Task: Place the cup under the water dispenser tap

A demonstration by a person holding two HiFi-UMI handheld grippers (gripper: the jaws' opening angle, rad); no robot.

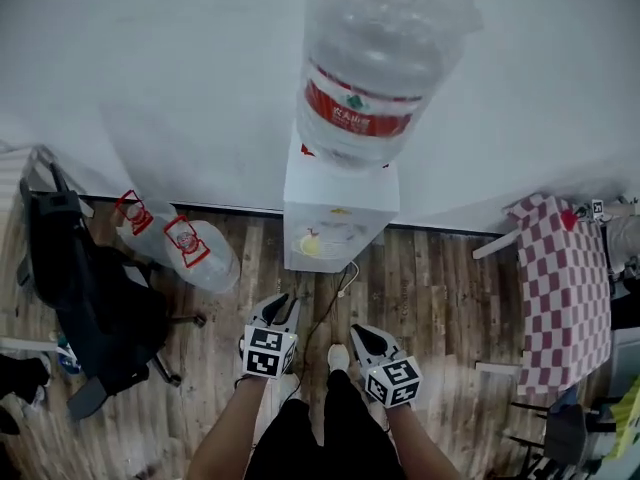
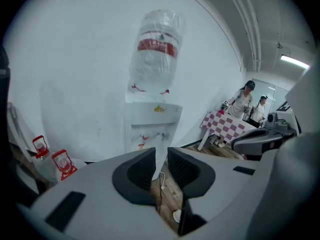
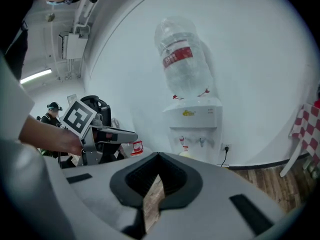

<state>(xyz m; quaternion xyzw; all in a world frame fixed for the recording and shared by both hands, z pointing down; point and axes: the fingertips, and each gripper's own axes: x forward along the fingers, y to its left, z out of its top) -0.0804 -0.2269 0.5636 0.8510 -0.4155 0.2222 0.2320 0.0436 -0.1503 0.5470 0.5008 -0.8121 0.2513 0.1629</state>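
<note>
So — 1 cup, 1 dispenser, 2 floor btls.

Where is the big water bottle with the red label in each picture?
Head view: the water bottle is at the top, a bit right of middle.
Left gripper view: upper middle.
Right gripper view: upper middle, slightly right.
Shared landmark: the white dispenser directly under it.
</note>
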